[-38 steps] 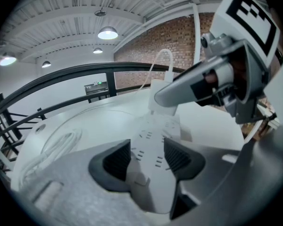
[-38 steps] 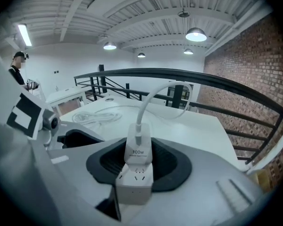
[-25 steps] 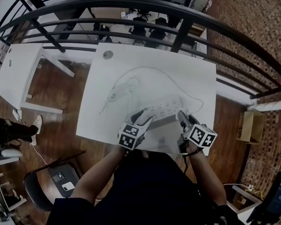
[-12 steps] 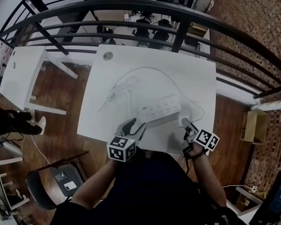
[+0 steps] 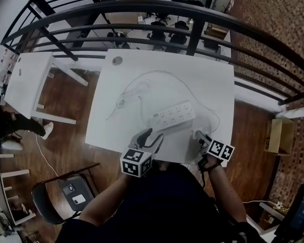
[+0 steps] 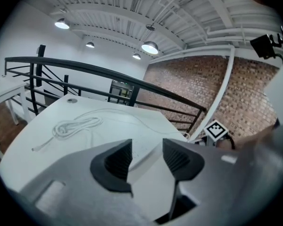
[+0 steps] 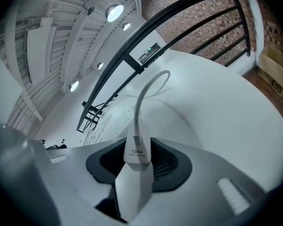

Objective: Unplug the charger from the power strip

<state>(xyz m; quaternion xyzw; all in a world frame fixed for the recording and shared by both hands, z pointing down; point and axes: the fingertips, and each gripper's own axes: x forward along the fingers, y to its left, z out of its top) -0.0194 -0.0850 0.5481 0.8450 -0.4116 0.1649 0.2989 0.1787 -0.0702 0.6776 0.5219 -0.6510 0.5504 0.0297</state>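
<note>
**Head view with both gripper views: the moment after the pull.**

- **Right gripper:** The right gripper (image 5: 198, 135) has drawn back from the right end of the power strip (image 5: 173, 116). It is now near the front edge of the desk (image 5: 202, 80).
- **Charger:** The right gripper's fingers (image 7: 172, 166) are clamped on the white charger (image 7: 137, 152), which sits well apart from the strip. Its cable (image 7: 141, 98) arches away over the desk toward the loose coil (image 5: 127, 97).
- **Left gripper:** 1 second ago the left gripper (image 5: 149, 135) lay against the strip's left end. It has since withdrawn toward the person. Its fingers (image 6: 118, 161) stand wide with nothing between them.
- **Power strip:** The strip lies flat in mid-desk, touched by neither gripper.
- **Reading:** The charger appears to be out of its socket, so the unplugging itself looks complete. What probably remains is setting the charger down.
</note>
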